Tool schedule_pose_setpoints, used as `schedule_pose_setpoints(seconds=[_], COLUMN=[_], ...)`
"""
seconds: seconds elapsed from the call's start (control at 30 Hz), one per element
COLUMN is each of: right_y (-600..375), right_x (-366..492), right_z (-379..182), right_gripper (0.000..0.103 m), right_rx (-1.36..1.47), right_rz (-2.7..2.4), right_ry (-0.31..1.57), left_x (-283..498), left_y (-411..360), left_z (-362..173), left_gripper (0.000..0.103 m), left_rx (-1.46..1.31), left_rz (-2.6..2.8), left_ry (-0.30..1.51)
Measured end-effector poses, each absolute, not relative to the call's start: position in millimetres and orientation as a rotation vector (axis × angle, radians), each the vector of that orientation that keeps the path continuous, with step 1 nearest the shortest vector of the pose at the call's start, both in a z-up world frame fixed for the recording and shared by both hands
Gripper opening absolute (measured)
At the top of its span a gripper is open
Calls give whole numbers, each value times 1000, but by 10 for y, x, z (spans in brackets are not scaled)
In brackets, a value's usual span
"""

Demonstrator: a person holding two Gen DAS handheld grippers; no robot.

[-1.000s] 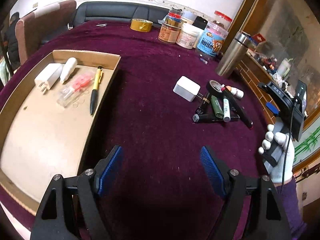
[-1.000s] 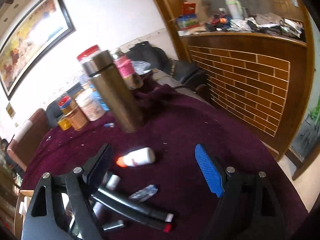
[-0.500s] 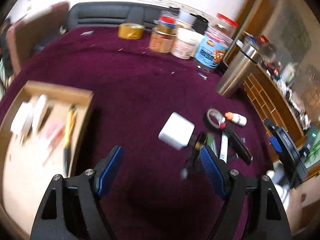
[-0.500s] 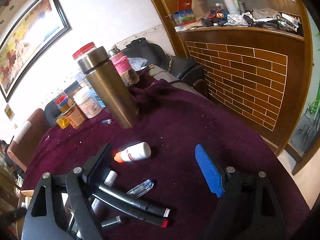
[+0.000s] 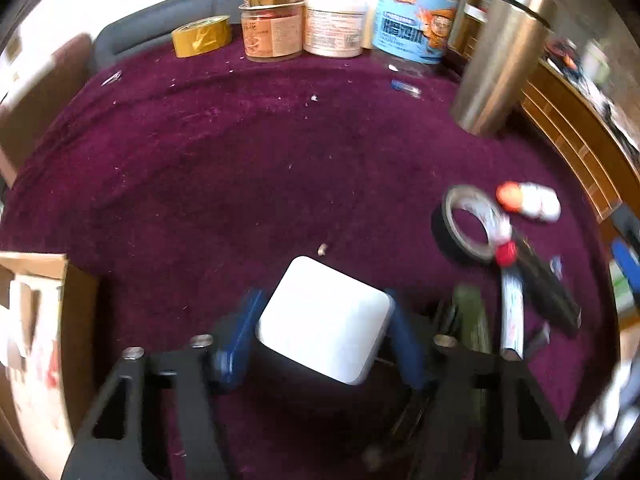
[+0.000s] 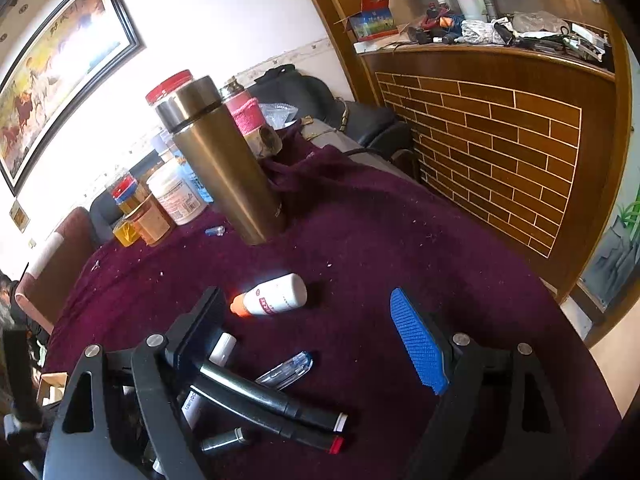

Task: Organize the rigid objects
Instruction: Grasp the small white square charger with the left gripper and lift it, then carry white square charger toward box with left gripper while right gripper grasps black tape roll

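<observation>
So the left gripper (image 5: 322, 330) has just been closing its jaws around the white charger block (image 5: 323, 320), which sits on the table (image 5: 224, 168) right between the blue pads, though I can't tell if they're actually pinching it yet. Looks like the pickup step: next is a firm squeeze, then a carry to the cardboard box (image 5: 52, 320) at 9 o'clock, which holds blurry white and red bits. The right gripper (image 6: 308, 344) hangs wide open and empty over the markers (image 6: 272, 408), jars (image 5: 304, 20) at 12.

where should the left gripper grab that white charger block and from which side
Across its two flat opposite sides, coming down from above. The white charger block lies flat on the purple cloth, and the left gripper, its jaws just closing, already straddles it, blue pads at those sides.
</observation>
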State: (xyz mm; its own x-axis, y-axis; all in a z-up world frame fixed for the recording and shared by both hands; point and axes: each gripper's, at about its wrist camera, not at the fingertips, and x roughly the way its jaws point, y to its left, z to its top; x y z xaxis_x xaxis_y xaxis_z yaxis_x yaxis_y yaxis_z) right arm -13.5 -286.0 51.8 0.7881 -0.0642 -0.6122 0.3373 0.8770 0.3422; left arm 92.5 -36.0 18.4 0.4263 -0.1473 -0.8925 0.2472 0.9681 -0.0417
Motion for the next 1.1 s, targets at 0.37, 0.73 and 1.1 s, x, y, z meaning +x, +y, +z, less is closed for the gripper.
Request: schedule_pose_setpoints(seconds=[0.37,0.73,1.1], right_y=[-2789,-2733,-2743], right_x=[-101,-123,-163], right_z=[479,537,587], right_gripper=[84,84,84], right_rx=[428,356,283], right_rz=[-217,-267,-386], right_ry=[653,614,570], left_x=[297,-128,-701], left_y=[283,176,672], left_z=[246,467,926], left_gripper=[70,53,54], left_rx=[7,3,-162], left_rz=[-278,-290,-337], left_ry=[1108,991,900])
